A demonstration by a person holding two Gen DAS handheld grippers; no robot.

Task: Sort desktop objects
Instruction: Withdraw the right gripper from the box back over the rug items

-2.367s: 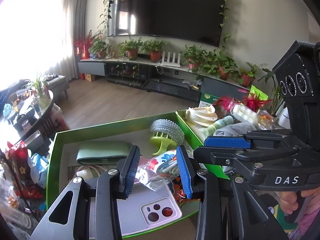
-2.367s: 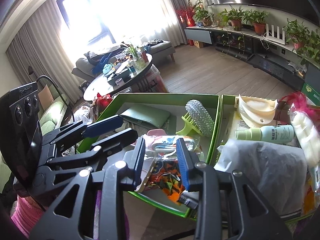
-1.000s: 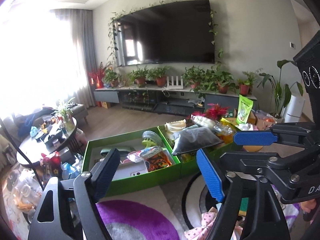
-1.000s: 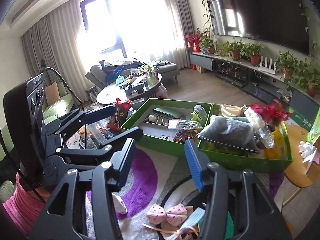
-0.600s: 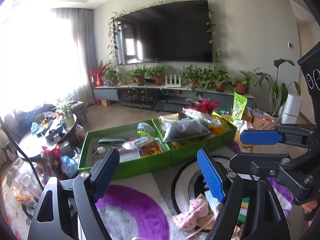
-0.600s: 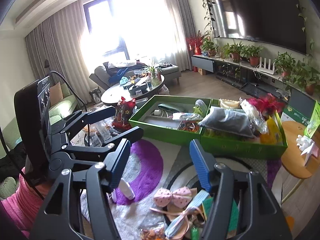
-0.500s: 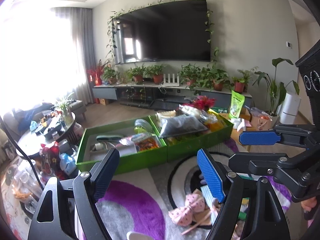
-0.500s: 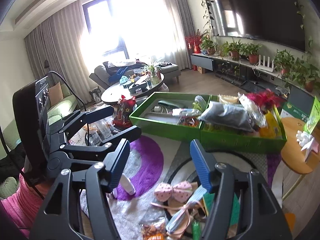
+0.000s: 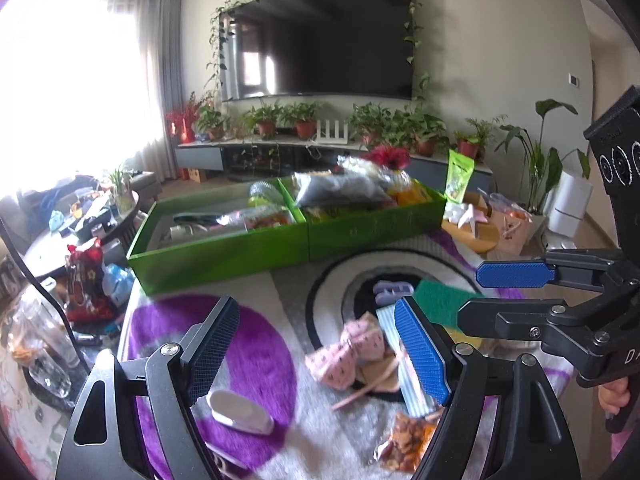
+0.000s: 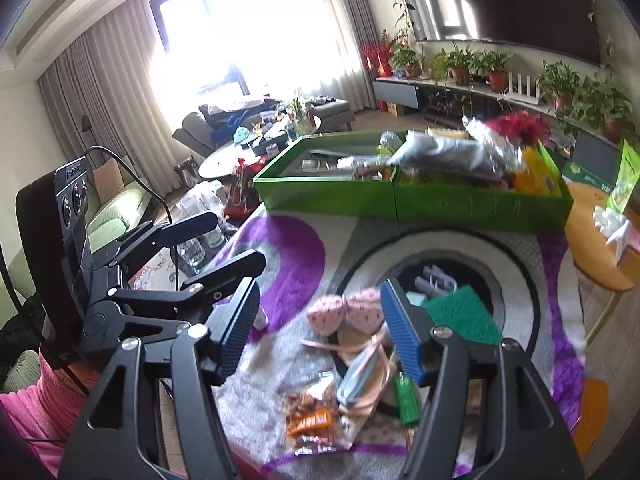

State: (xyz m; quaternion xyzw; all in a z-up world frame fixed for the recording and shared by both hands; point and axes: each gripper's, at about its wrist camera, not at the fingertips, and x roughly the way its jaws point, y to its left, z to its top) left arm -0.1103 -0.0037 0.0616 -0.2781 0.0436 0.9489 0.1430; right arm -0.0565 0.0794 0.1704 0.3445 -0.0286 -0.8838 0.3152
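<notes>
We hold both grippers above a fuzzy rug point(image 9: 256, 344) with purple patches and black rings, and neither one carries anything. Our left gripper point(image 9: 316, 350) has its blue-padded fingers point(image 9: 420, 354) spread wide, with only rug showing between them. Our right gripper point(image 10: 318, 328) is spread just as wide, and its own blue fingers point(image 10: 400, 332) touch nothing.

The loose things lie scattered on the rug below us. A pink bow point(image 10: 346, 314) with dark dots sits near the middle of the black ring, resting on tan ribbon. Just beside it lies a striped blue packet point(image 9: 394, 344) (partly hidden behind the left gripper's right finger). A green scouring pad point(image 10: 462, 318) lies flat to the right of the bow, and a pale purple clip point(image 10: 436, 280) sits just beyond the pad. Nearer to us is a snack bag point(image 10: 310, 416) with orange and brown contents, and a small green bottle point(image 10: 406, 398) lies close to it. A white oval case point(image 9: 240, 410) rests on the purple patch, near the left gripper's left finger.

Beyond the rug stand two green boxes side by side, touching. The left box point(image 9: 216, 256) holds flat items we cannot make out through the blur. The right box point(image 9: 376, 228) is heaped above its rim, with a grey bag point(image 10: 444, 156) on top and a red flower point(image 10: 518, 126) behind it.
</notes>
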